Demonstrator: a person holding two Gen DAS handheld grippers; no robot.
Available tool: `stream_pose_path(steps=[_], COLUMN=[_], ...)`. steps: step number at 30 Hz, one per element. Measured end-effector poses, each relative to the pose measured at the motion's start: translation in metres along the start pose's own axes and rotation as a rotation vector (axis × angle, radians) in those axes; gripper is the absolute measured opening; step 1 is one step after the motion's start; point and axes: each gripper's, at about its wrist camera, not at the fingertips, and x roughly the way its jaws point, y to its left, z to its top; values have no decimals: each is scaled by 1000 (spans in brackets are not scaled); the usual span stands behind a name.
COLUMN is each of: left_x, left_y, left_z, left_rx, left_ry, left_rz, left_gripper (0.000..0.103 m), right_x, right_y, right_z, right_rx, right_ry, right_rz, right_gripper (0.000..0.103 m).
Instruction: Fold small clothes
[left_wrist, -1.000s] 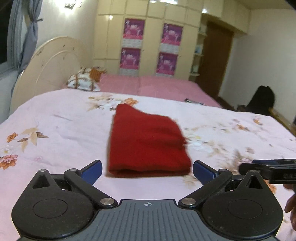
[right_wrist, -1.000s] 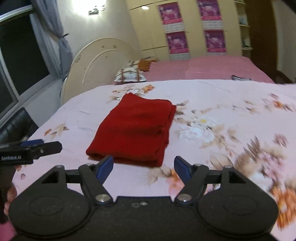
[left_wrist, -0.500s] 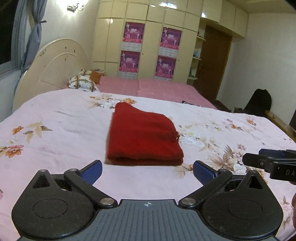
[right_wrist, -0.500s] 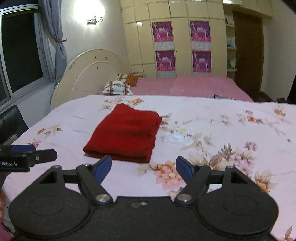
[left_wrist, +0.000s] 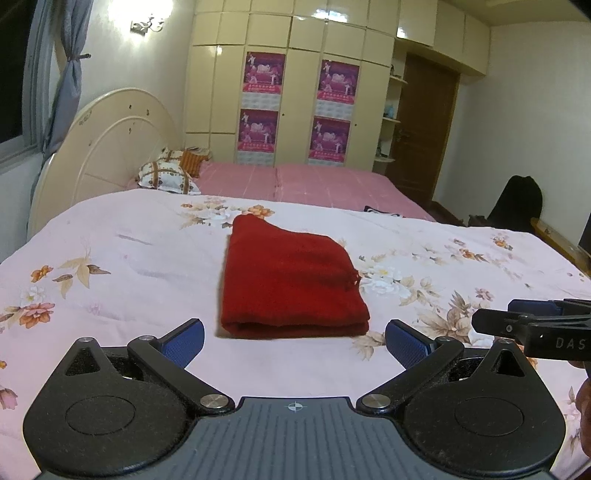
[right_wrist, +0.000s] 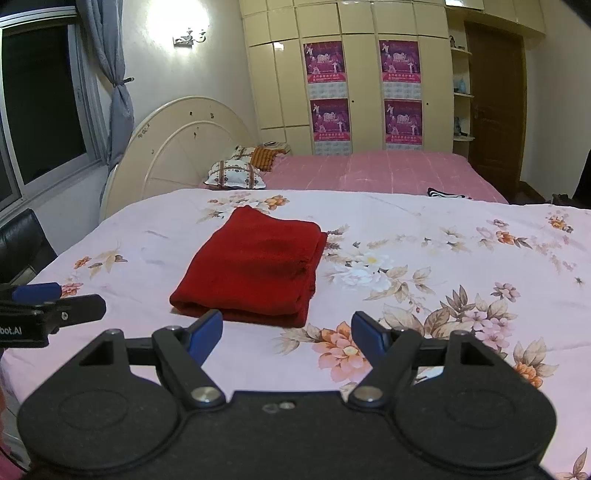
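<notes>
The red garment (left_wrist: 291, 284) lay folded on the bed (left_wrist: 129, 266) at twelve o'clock of the left gripper (left_wrist: 294, 341) and eleven o'clock of the right gripper (right_wrist: 287, 332), both released and empty; arguably only squaring its edges remained.

I see a wide bed covered by a pale pink floral-print quilt (left_wrist: 122, 266) (right_wrist: 424, 236). A folded dark red knitted garment (left_wrist: 291, 280) (right_wrist: 255, 266) lies flat near its middle. Beyond the quilt, a plain pink sheet (left_wrist: 317, 184) carries a brown-and-white patterned pillow (left_wrist: 168, 177) by the cream curved headboard (left_wrist: 110, 147).
</notes>
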Motion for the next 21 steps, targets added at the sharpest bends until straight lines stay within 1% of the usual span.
stream_pose_path(steps=[15, 21], left_x=[4, 5], left_y=[-7, -8], left_z=[4, 6], left_rx=[21, 29], left_ry=[0, 1], left_rz=[-15, -17], left_gripper=[103, 103], right_x=[-5, -5], right_y=[-7, -5], right_z=[3, 3], right_rx=[21, 22], right_ry=[-21, -17], right_rz=[-16, -16], right_gripper=[75, 75])
